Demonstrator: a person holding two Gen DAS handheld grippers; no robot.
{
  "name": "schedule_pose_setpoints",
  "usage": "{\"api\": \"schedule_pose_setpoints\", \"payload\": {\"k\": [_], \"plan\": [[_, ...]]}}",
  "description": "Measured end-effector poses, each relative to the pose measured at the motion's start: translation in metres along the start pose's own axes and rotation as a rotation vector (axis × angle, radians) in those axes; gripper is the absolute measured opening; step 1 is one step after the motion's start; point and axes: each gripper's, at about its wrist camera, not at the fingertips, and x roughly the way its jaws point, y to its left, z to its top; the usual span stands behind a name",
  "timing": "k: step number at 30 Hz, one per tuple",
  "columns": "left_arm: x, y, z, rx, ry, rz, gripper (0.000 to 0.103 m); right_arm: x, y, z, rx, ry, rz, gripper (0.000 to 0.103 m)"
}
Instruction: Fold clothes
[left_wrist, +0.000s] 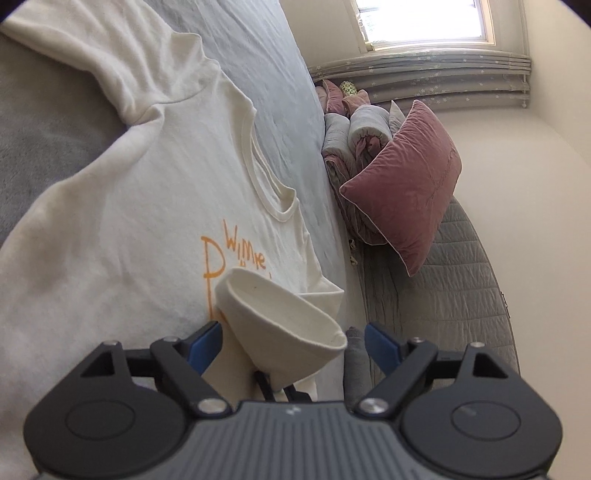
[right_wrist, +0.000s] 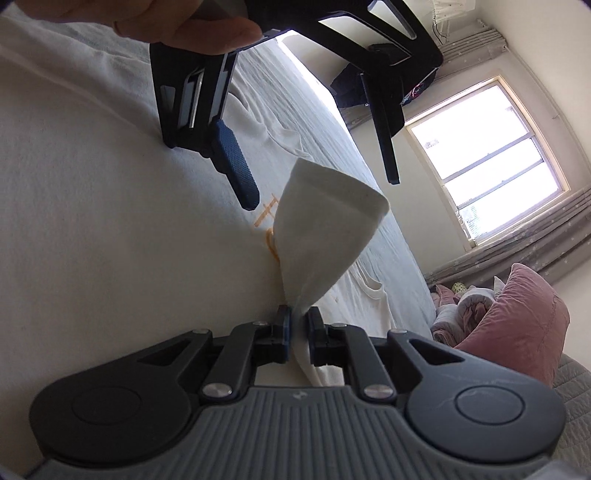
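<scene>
Right claw (right_wrist: 298, 317) pinches the shirt's (left_wrist: 110, 229) sleeve (right_wrist: 325, 229) up off the bed (left_wrist: 280, 122); left claw (left_wrist: 291, 341) wide. Judged: sleeve fold, lay it across the chest.

Both wrist views close over shirt (left_wrist: 122, 221)

Bed with a pale grey-blue sheet (left_wrist: 280, 110), cream T-shirt (left_wrist: 122, 221) spread flat on it (orange lettering on the chest), rolled grey bedding (left_wrist: 354, 136) and a pink cushion (left_wrist: 402, 184) at the far end

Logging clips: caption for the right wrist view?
Right hand-held gripper pinches the sleeve above the T-shirt; left hand-held gripper hovers open.
</scene>
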Motion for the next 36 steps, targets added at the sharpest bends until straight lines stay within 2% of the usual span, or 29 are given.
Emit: {"api": "schedule_pose_setpoints", "payload": {"k": [3,5,6,7,8,9,10,13,15,18,23,28,31,32,33,36], "plan": [[0.0,-0.004,0.0,0.024,-0.004,0.025,0.084,-0.001,-0.001,0.002,-0.003,-0.01,-0.001,0.018],[0.001,-0.008,-0.002,0.052,-0.009,0.07,0.078,0.0,-0.002,0.003,-0.001,-0.011,0.001,0.018],[0.002,-0.01,-0.002,0.068,-0.012,0.1,0.066,0.002,-0.002,0.003,-0.002,-0.011,0.0,0.018],[0.005,-0.014,-0.003,0.098,-0.018,0.155,0.046,0.003,-0.002,0.003,-0.002,-0.011,0.0,0.018],[0.008,-0.02,-0.004,0.139,-0.029,0.222,0.034,0.004,-0.003,0.003,-0.001,-0.012,-0.001,0.018],[0.01,-0.025,-0.006,0.179,-0.041,0.288,0.011,0.007,-0.003,0.002,0.002,-0.012,-0.002,0.02],[0.012,-0.032,-0.006,0.225,-0.053,0.347,0.004,0.01,-0.004,0.001,0.007,-0.013,-0.008,0.022],[0.008,-0.062,-0.005,0.409,-0.106,0.435,0.004,0.017,-0.015,-0.004,0.057,-0.008,-0.046,0.041],[0.006,-0.084,0.0,0.542,-0.136,0.474,0.004,0.026,-0.029,-0.009,0.113,0.016,-0.074,0.057],[0.007,-0.11,0.016,0.678,-0.164,0.498,0.004,0.043,-0.052,-0.019,0.167,0.064,-0.13,0.057],[0.012,-0.133,0.044,0.808,-0.225,0.499,0.004,0.073,-0.088,-0.042,0.276,0.149,-0.187,0.057],[0.014,-0.135,0.074,0.82,-0.287,0.532,0.004,0.099,-0.097,-0.06,0.323,0.199,-0.198,0.056],[0.017,-0.117,0.096,0.784,-0.277,0.559,0.004,0.093,-0.089,-0.059,0.34,0.201,-0.196,0.055],[0.018,-0.109,0.103,0.761,-0.271,0.569,0.004,0.093,-0.085,-0.058,0.33,0.199,-0.195,0.051],[0.02,-0.1,0.11,0.733,-0.264,0.577,0.004,0.093,-0.082,-0.057,0.312,0.199,-0.193,0.041],[0.021,-0.073,0.124,0.643,-0.252,0.582,0.004,0.092,-0.076,-0.055,0.256,0.206,-0.216,0.03]]}}
